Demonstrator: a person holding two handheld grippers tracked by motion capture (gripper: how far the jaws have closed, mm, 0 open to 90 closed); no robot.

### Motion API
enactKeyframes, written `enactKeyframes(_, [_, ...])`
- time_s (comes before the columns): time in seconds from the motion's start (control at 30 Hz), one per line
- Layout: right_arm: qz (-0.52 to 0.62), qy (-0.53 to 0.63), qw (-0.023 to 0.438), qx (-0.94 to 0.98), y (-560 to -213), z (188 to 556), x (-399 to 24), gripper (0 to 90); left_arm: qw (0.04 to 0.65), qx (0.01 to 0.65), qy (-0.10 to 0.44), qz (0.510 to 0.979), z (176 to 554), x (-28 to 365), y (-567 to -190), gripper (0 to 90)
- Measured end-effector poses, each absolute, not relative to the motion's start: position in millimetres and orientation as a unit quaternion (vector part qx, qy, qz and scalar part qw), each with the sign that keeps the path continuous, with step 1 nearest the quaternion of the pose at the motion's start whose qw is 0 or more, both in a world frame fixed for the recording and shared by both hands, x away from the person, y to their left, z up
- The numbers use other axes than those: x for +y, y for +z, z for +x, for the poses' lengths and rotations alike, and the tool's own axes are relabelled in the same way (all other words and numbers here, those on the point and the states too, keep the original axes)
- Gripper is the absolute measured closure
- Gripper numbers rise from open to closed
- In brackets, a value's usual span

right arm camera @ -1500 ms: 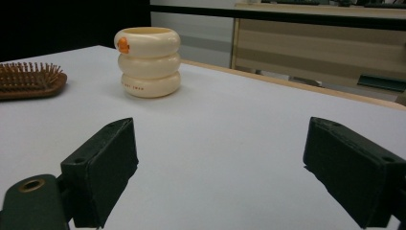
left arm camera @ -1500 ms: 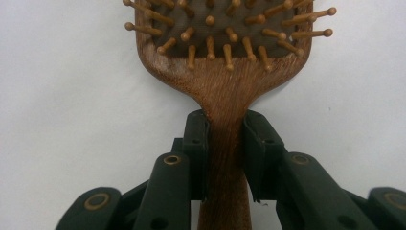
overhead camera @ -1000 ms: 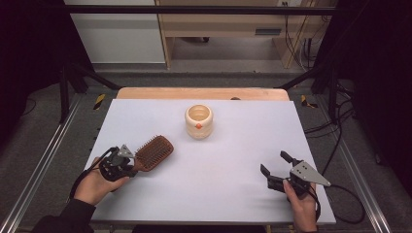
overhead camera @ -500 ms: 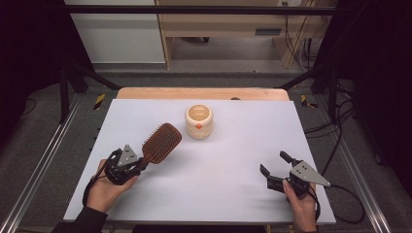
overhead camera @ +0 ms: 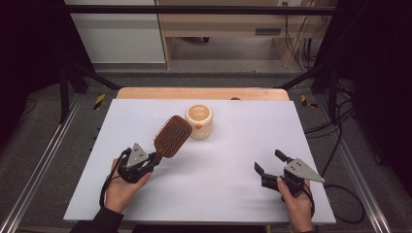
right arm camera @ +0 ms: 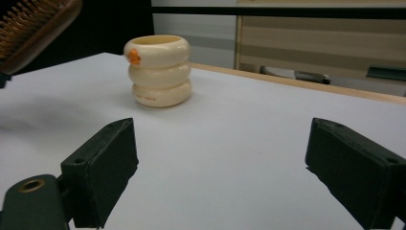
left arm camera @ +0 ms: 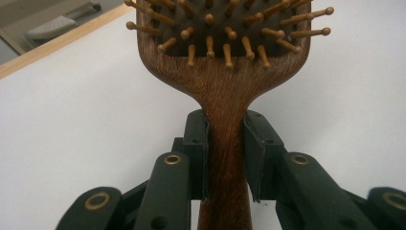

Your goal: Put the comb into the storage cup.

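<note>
1. Two grippers sit nearest: the left gripper [overhead camera: 154, 158] clamps the brush [overhead camera: 172, 136] by its handle, lifted off the table [overhead camera: 233, 194]; the right gripper [overhead camera: 270, 167] rests wide, holding nothing.
2. Step, as I judge: carrying the brush toward the cup [overhead camera: 199, 121].
3. Next calls for tipping the handle down over the cup's mouth.

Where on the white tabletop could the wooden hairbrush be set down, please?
The wide bare stretch between the left gripper and right gripper, in front of the cream ribbed cup, is free. It is crowded only where the brown wooden hairbrush nears that cup.
</note>
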State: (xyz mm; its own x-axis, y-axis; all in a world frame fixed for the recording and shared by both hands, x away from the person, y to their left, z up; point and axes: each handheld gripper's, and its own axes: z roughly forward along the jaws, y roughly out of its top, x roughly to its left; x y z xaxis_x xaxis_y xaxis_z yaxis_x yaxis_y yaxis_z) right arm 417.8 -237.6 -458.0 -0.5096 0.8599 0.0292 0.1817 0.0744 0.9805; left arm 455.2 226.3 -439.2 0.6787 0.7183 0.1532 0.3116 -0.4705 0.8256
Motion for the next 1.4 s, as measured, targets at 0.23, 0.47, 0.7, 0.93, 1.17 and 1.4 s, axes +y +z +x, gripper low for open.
enactKeyframes(0.23, [0.375,0.570,0.278,0.676,-439,427,-197,8.2,0.425,0.322,0.249,0.808,455,233,-441,72.6])
enactKeyframes(0.47, [0.382,0.573,0.264,0.676,-421,441,-170,7.4,0.434,0.322,0.253,0.803,450,231,-444,72.6])
enactKeyframes(0.7, [0.367,0.573,0.235,0.694,-414,442,-147,8.6,0.450,0.324,0.257,0.791,445,229,-443,72.6])
enactKeyframes(0.93, [0.371,0.587,0.187,0.695,-413,440,-120,10.3,0.453,0.321,0.261,0.789,441,225,-443,72.6])
enactKeyframes(1.17, [0.366,0.599,0.164,0.693,-410,441,-95,10.6,0.464,0.322,0.261,0.783,438,225,-443,72.6])
enactKeyframes(1.4, [0.353,0.594,0.139,0.709,-406,442,-71,9.8,0.463,0.316,0.264,0.785,436,222,-444,72.6])
